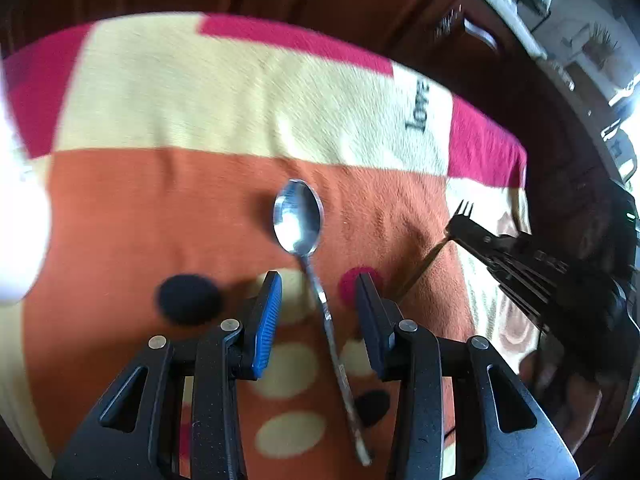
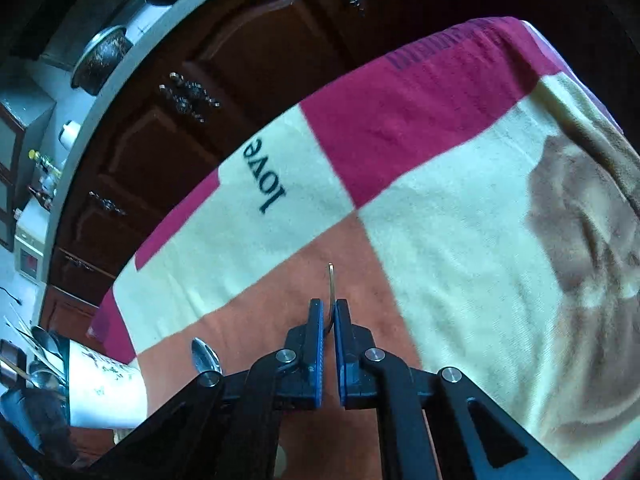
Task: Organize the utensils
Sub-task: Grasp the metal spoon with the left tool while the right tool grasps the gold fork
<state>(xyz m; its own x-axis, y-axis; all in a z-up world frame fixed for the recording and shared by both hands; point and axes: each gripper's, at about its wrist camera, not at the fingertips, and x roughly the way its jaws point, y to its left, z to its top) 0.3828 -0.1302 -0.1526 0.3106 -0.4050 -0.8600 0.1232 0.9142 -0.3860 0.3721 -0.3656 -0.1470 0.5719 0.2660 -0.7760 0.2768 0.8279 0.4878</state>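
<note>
My right hand-held gripper (image 2: 329,312) is clamped on a fork (image 2: 331,280), its handle poking out just ahead of the pads. My left hand-held gripper (image 1: 318,288) stands apart, straddling the spoon (image 1: 298,216) lying on the blanket-covered surface (image 1: 160,208). Next, I judge, it should drop and pinch the handle. Farther left stands the white utensil holder (image 2: 106,384).

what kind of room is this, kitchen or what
Most likely a home kitchen: dark carved wooden cabinet doors under a pale countertop carrying a dark round pan, and a white holder of metal utensils on the table's colourful patchwork blanket.
</note>
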